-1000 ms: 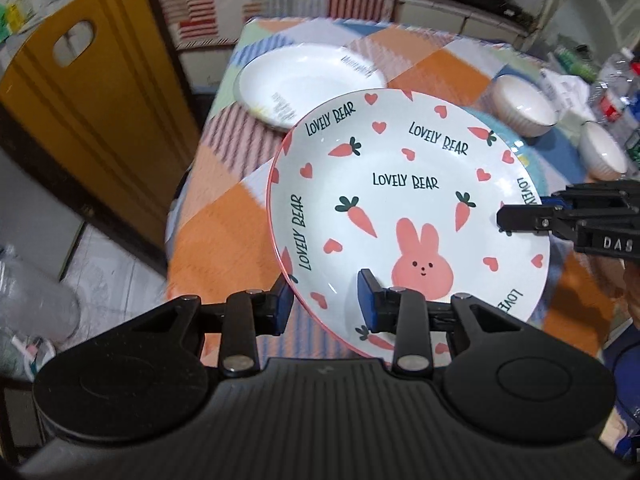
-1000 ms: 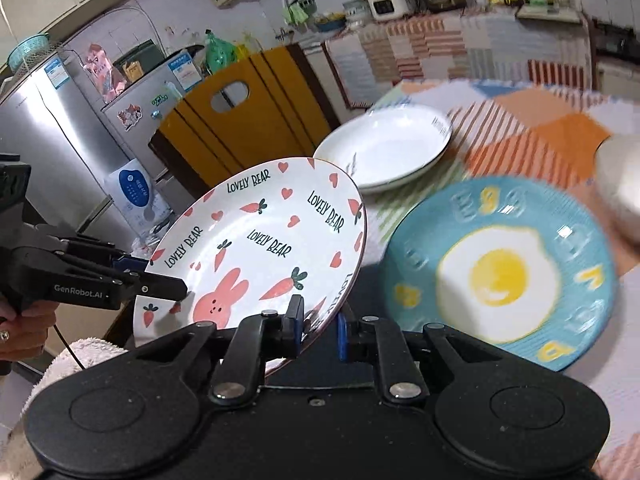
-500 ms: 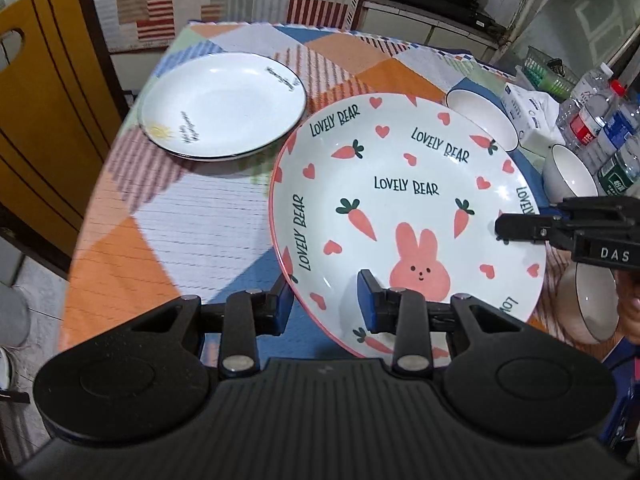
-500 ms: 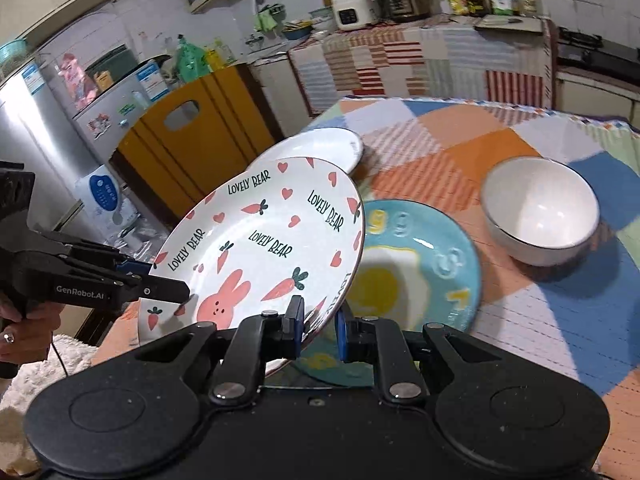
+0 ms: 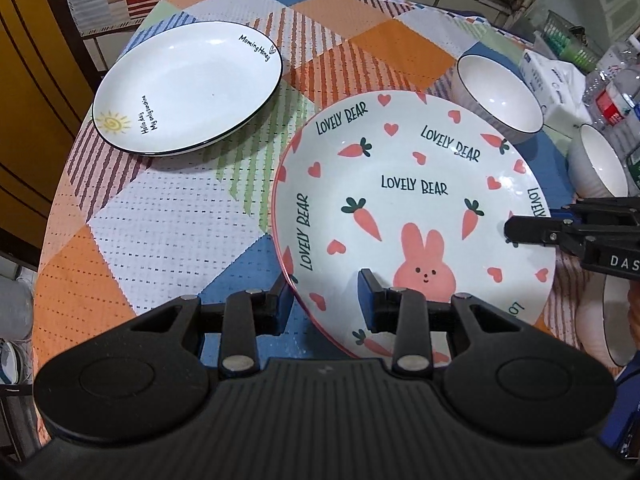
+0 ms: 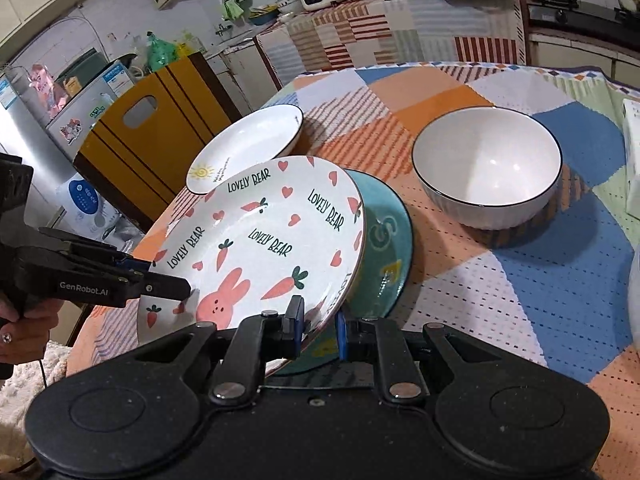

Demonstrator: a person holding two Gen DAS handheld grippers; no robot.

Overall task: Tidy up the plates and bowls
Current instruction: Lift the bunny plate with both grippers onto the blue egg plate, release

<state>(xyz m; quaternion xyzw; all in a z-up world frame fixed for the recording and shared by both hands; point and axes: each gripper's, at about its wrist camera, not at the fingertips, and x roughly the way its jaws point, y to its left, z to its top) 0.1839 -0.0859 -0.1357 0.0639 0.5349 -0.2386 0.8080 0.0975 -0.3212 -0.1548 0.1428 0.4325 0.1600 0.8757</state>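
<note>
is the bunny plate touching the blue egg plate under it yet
Cannot tell. In the right wrist view the bunny plate tilts over the blue egg plate, hiding where they might meet.

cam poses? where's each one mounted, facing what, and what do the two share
Left wrist: on the left gripper, angled down at the bunny plate, white plate beyond; right gripper enters at right.
Right wrist: on the right gripper, facing table and kitchen; left gripper and hand show.
Shared: both plates, one bowl.
</note>
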